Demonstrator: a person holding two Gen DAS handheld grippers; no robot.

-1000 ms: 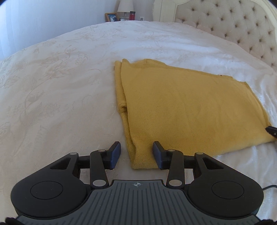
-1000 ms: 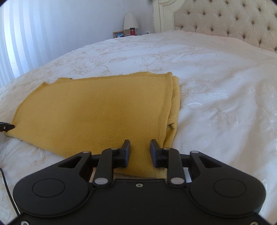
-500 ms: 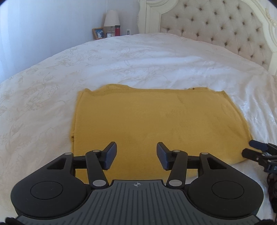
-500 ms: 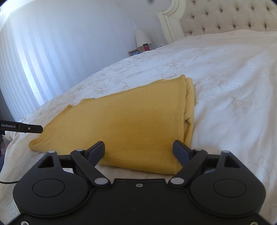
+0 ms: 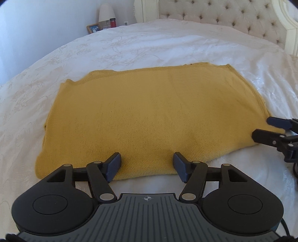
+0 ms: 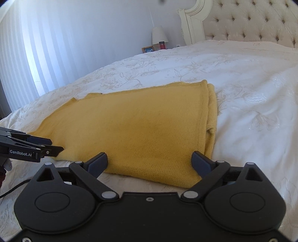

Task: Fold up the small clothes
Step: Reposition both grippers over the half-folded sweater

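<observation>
A mustard-yellow knit garment (image 5: 149, 115) lies folded flat on the white bed; it also shows in the right wrist view (image 6: 141, 130). My left gripper (image 5: 147, 167) is open and empty, its fingers just over the garment's near edge. My right gripper (image 6: 149, 162) is open wide and empty at the near edge by the folded right side. The right gripper shows in the left wrist view (image 5: 268, 128) at the garment's right corner. The left gripper shows in the right wrist view (image 6: 54, 146) at its left corner.
The white embroidered bedspread (image 5: 141, 46) lies all around the garment. A tufted cream headboard (image 5: 223, 16) stands at the far end. A nightstand with a lamp (image 6: 160, 35), a red jar and a photo frame stands behind the bed. Blinds (image 6: 37, 55) line the left wall.
Both grippers have opened wider and pulled back from the garment's sides. The left view has swung from the garment's left edge to face its near long edge.
</observation>
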